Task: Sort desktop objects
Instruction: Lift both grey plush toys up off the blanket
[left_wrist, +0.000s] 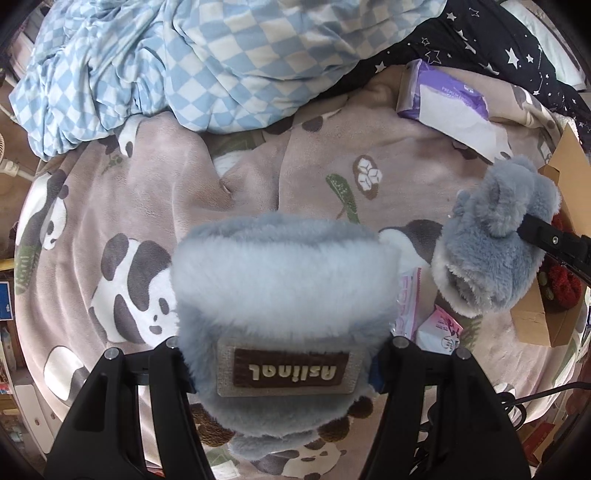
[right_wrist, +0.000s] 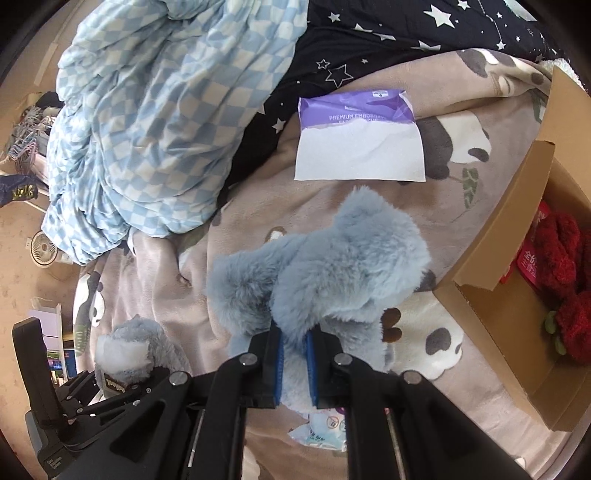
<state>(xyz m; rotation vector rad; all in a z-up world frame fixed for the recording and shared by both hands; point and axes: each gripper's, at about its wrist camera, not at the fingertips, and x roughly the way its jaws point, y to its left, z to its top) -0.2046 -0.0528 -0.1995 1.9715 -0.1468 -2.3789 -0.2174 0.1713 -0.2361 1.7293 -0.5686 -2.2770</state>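
Grey-blue fur hides the left gripper (left_wrist: 284, 354) fingertips; it clamps one fluffy glove (left_wrist: 280, 288) above the panda blanket (left_wrist: 147, 177). The right gripper (right_wrist: 295, 354) pinches the other glove (right_wrist: 332, 266) beside the cardboard box (right_wrist: 491, 280), whose contents are half cut off.

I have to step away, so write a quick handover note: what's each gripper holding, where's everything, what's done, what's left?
Left gripper: shut on a grey fluffy glove with the label.
Right gripper: shut on the second grey glove, near the cardboard box.
Done: red fluffy items lie in the box.
Left: probably box both gloves; tissue pack and small packets still lie on the panda blanket.
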